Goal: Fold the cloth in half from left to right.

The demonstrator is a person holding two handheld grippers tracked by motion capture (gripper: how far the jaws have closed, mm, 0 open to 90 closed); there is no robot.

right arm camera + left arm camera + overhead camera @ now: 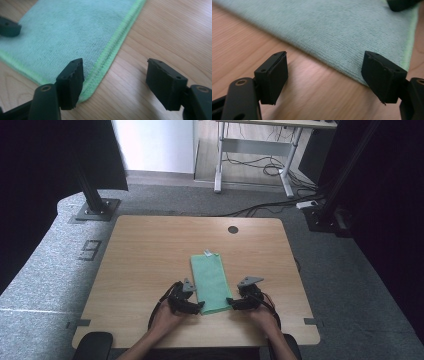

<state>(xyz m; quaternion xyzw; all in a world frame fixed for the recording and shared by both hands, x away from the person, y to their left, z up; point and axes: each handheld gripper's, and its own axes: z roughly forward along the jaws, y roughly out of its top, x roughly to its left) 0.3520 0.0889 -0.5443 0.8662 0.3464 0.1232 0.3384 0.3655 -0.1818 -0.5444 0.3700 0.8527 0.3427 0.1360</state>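
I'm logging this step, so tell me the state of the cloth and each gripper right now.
green cloth: folded into a long strip, lying flat on the table, not gripped.
left gripper: open, fingers at the cloth's near left corner.
right gripper: open, fingers astride the near right corner.

A folded towel (pixel 210 283) lies flat on the table (pixel 150 250), lengthwise away from the person, with the left gripper (pixel 201 306) at its near left corner, the right gripper (pixel 229 302) at its near right corner, and a round hole (pixel 233 229) beyond it.
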